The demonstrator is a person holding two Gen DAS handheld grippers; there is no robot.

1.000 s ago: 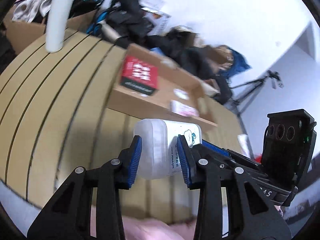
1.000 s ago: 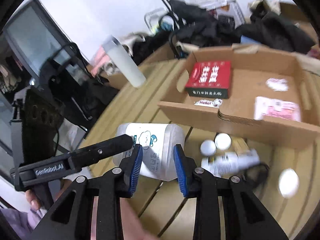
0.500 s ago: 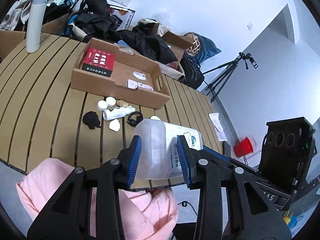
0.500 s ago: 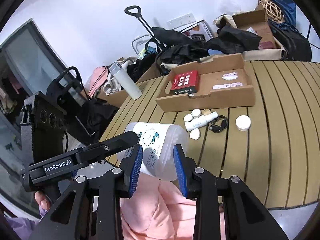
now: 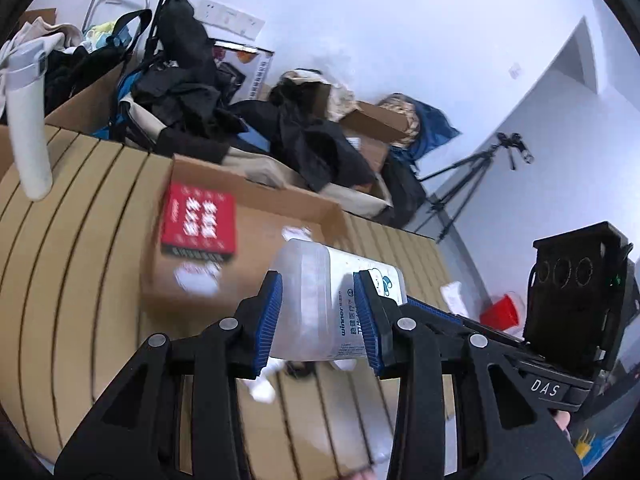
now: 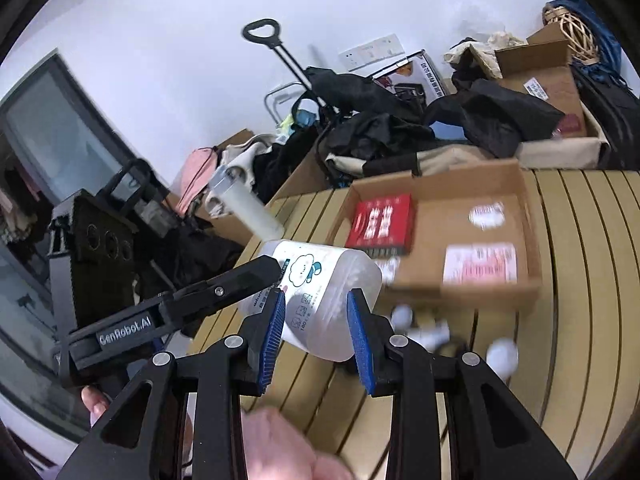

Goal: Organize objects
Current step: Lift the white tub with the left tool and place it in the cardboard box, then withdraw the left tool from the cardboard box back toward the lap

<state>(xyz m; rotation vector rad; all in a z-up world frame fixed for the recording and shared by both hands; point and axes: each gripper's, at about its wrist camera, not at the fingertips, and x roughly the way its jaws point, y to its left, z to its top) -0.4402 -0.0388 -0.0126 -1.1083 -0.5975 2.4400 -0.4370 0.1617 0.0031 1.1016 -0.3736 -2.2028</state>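
A translucent white plastic jar point(image 5: 316, 292) with a cartoon cloud label hangs on its side above the slatted wooden table point(image 5: 60, 280). My left gripper point(image 5: 318, 316) is shut on one end of it. My right gripper point(image 6: 316, 328) is shut on the other end of the jar point(image 6: 332, 276). A finger point(image 6: 240, 280) of the left gripper presses the jar's labelled side. Just beyond the jar stands an open cardboard box point(image 6: 468, 286) with a red box point(image 6: 384, 222) and a pink packet point(image 6: 480, 268) inside.
Small white caps point(image 6: 502, 354) and a little bottle point(image 6: 432, 334) lie on the table before the cardboard box point(image 5: 280, 204). A tall white tumbler point(image 5: 28, 120) stands at the far left. Dark clothes, bags and cartons pile up behind the table. A tripod point(image 5: 472, 176) stands at the right.
Half a second ago both grippers held the jar back over a pink lap, away from the table. Now they have come forward with it, close to the cardboard box.
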